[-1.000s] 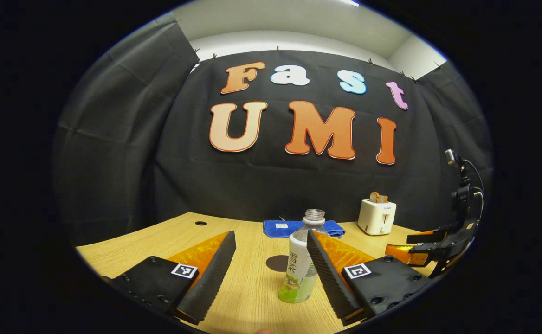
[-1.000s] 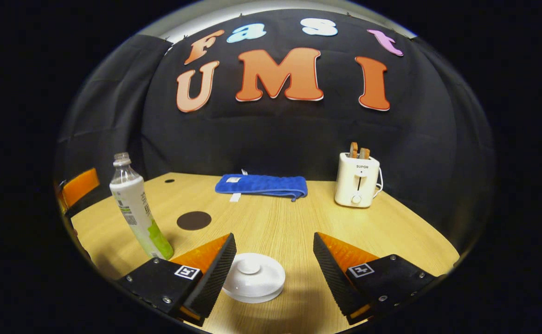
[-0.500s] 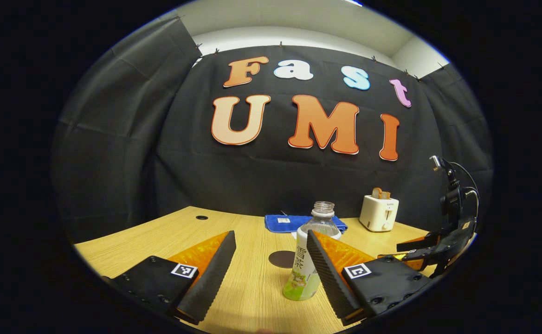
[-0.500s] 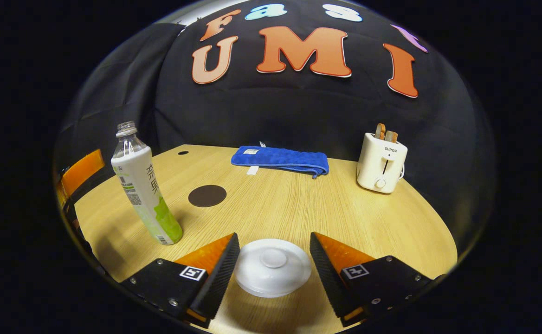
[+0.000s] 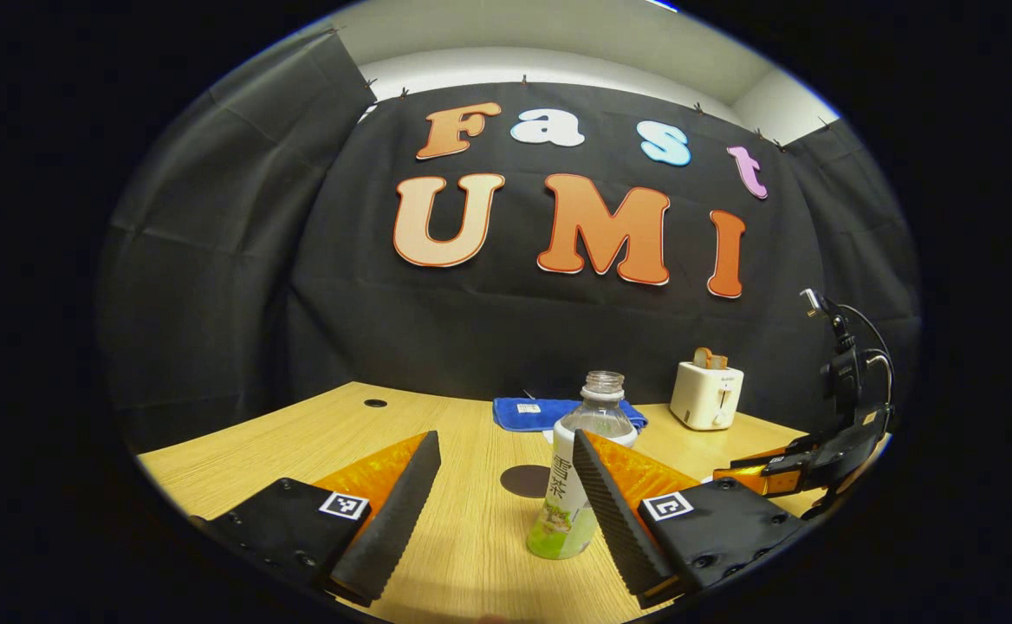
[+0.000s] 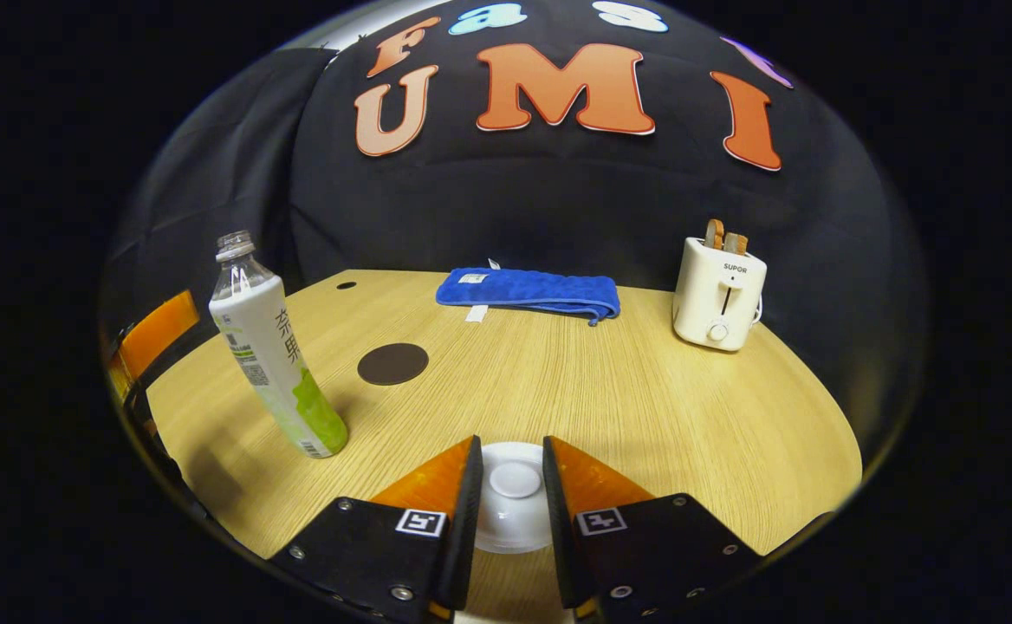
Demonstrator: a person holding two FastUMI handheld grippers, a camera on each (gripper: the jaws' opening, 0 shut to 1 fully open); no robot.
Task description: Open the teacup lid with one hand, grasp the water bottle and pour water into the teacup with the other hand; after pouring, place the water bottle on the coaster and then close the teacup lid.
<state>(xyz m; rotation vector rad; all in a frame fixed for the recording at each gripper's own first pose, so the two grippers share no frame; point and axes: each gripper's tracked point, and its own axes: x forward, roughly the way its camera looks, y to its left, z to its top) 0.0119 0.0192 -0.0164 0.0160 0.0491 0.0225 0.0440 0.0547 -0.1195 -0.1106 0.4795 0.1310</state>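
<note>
An open plastic water bottle [image 5: 568,498] with a white and green label stands on the wooden table [image 5: 471,546]. My left gripper [image 5: 504,442] is open, and the bottle sits just ahead of its right finger, partly hidden behind it. The dark round coaster [image 5: 525,480] lies past the bottle. In the right gripper view the bottle [image 6: 276,364] stands at the left, with the coaster [image 6: 392,363] to its right. The white teacup lid [image 6: 515,511] lies low in the middle. My right gripper [image 6: 510,444] is shut on its knob. The cup under the lid is hidden.
A folded blue cloth [image 6: 528,292] lies at the back of the table, with a white toaster [image 6: 719,292] holding bread at the back right. The right gripper [image 5: 783,472] shows at the far right of the left gripper view. Bare wood lies between the coaster and the toaster.
My right gripper came down over the lid and its fingers closed from wide open onto the knob. My left gripper edged slightly toward the bottle and stayed open.
</note>
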